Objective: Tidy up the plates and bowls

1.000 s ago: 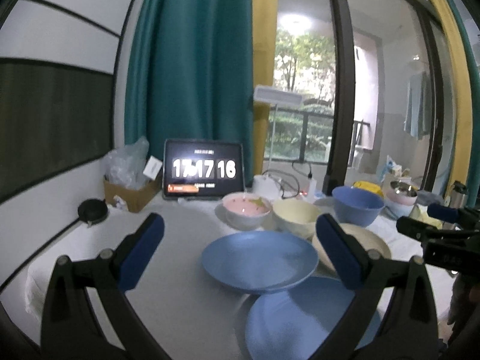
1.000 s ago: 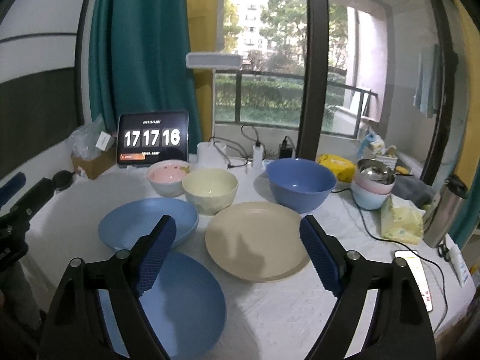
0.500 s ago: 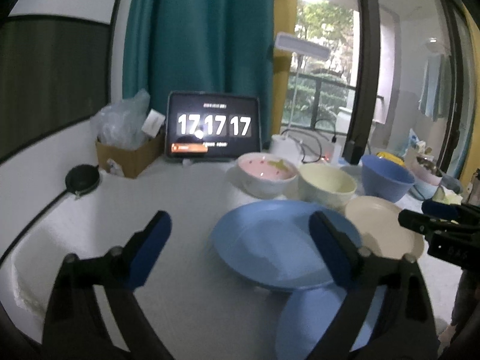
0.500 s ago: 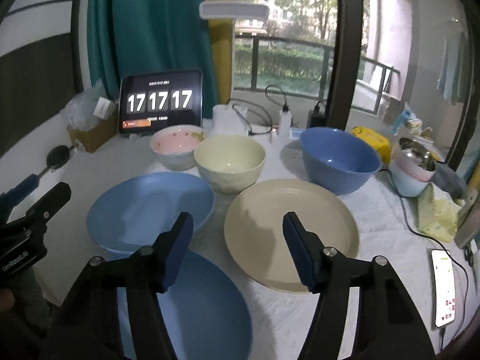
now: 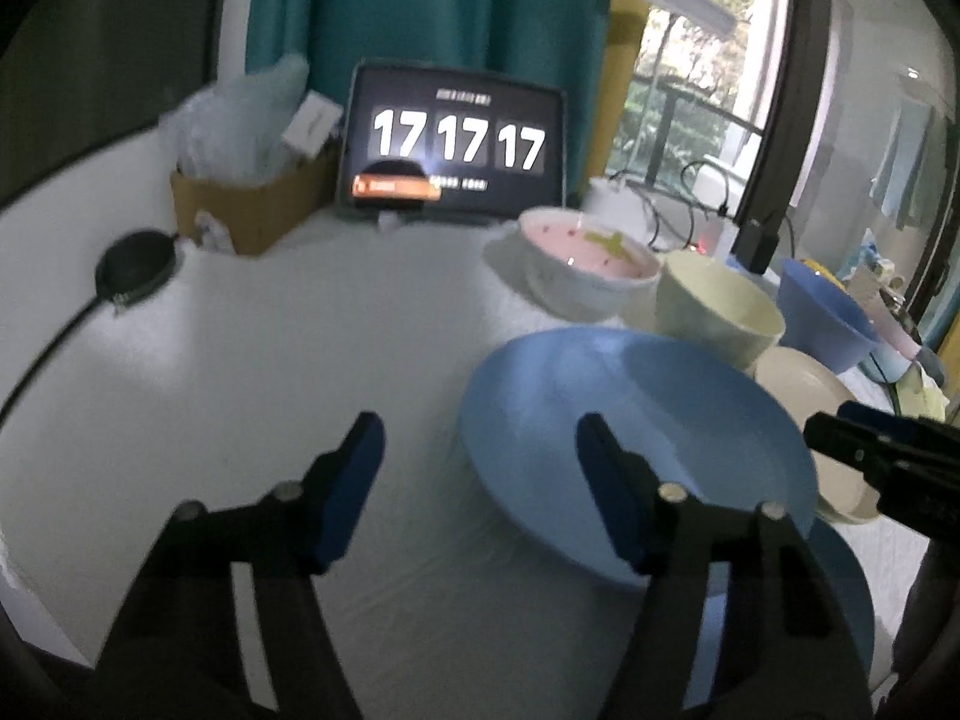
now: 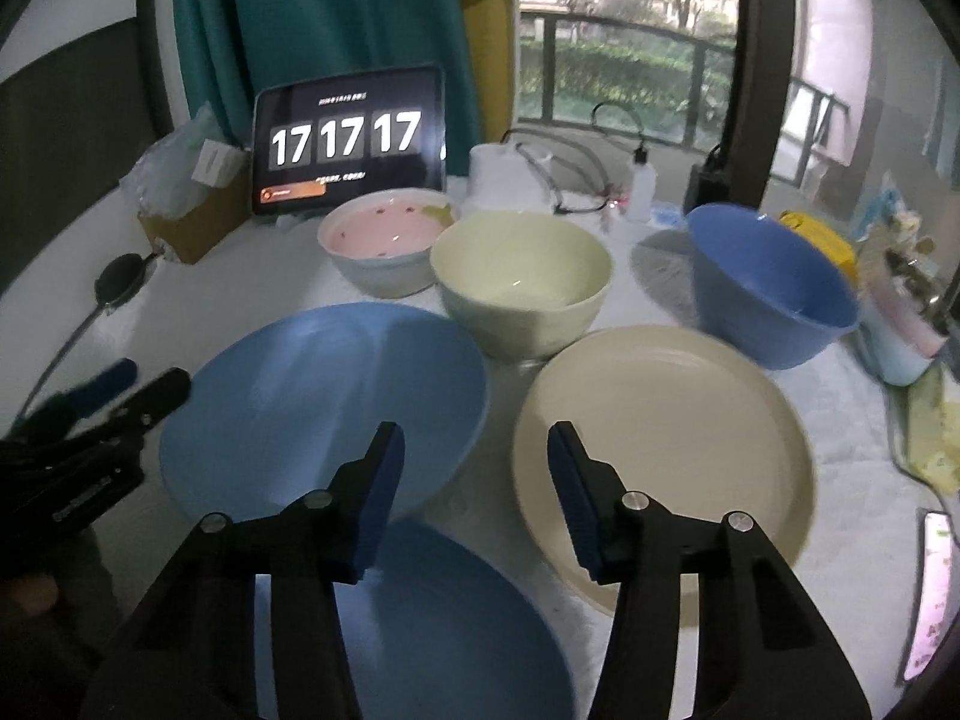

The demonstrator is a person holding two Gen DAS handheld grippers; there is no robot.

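Blue and matte, two shallow plates lie on the white-clothed surface (image 6: 840, 396): the far plate (image 6: 324, 402) overlaps the near plate (image 6: 444, 618), beside a cream plate (image 6: 666, 438). Behind them stand three round bowls: pink bowl (image 6: 384, 234), cream bowl (image 6: 522, 276), blue bowl (image 6: 768, 282) (deepest, smooth-walled). My left gripper (image 5: 480, 468) has its fingers half spread after closing in, its right finger over the far plate's rim and nothing pinched. My right gripper (image 6: 474, 480) likewise has just narrowed, straddling the gap between the far plate and the cream one, empty. I judge both are lining up on plate edges for stacking.
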